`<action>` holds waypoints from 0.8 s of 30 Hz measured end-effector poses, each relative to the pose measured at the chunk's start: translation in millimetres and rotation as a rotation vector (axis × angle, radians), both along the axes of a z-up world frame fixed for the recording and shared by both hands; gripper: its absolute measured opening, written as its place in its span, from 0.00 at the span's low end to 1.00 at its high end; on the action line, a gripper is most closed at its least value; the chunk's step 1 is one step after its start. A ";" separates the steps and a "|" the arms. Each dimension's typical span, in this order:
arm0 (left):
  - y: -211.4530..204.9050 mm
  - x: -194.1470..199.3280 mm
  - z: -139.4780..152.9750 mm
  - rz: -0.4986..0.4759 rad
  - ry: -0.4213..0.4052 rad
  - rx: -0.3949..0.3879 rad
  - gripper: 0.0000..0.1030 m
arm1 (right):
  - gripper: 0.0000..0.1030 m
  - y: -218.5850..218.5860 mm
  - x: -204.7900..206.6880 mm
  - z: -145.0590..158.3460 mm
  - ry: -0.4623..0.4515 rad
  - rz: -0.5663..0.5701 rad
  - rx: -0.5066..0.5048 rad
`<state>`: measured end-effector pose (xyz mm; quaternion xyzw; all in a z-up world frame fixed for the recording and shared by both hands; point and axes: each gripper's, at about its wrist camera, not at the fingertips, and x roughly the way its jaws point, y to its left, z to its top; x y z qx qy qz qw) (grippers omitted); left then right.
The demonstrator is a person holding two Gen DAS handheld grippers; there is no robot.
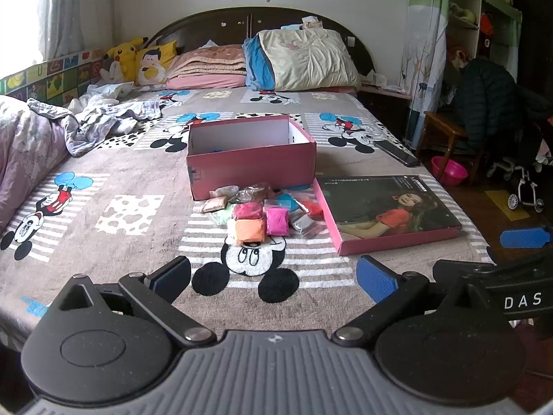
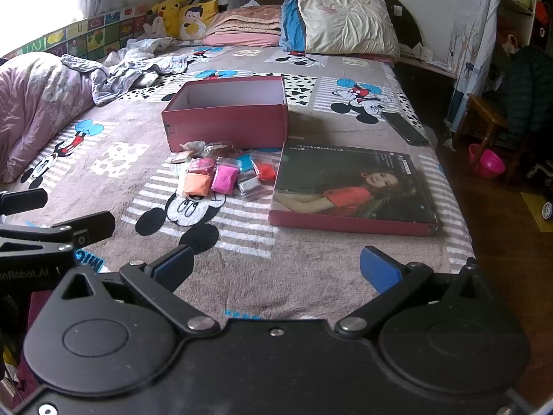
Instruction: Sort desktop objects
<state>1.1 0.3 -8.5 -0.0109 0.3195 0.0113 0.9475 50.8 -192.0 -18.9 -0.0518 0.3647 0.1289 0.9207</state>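
Observation:
An open pink box [image 1: 251, 162] [image 2: 226, 126] sits mid-bed. Its lid [image 1: 385, 212] [image 2: 352, 188], printed with a woman's portrait, lies to its right. In front of the box lies a pile of small clay bags: an orange one [image 1: 249, 231] [image 2: 197, 184], a magenta one [image 1: 277, 220] [image 2: 225, 179], a red one [image 1: 314, 208] [image 2: 266, 171], a silver one [image 2: 249, 185] and several others. My left gripper [image 1: 274, 278] is open and empty, short of the pile. My right gripper [image 2: 276, 271] is open and empty, nearer the bed's front edge.
The bed is covered by a Mickey Mouse blanket [image 1: 131, 207]. A crumpled quilt [image 1: 31, 145] and clothes [image 1: 103, 117] lie at the left, pillows [image 1: 304, 58] at the headboard. A dark phone [image 2: 404, 128] lies near the right edge. A chair [image 1: 446, 135] and pink basin [image 1: 449, 169] stand on the floor.

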 end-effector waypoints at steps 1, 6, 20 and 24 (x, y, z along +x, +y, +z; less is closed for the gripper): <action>1.8 -0.7 -0.2 0.000 0.000 -0.001 0.99 | 1.00 0.0 -0.3 -0.3 0.000 0.000 0.000; 4.0 -2.2 -0.1 0.002 -0.002 -0.002 0.99 | 0.99 0.4 -1.2 -0.2 -0.001 0.002 -0.002; 3.9 -2.2 1.4 0.002 -0.002 -0.001 0.99 | 0.99 3.0 -2.2 0.3 0.001 0.004 -0.008; 3.6 -2.3 1.4 0.002 -0.001 0.001 0.99 | 0.99 2.4 -1.1 -0.5 0.003 0.004 -0.008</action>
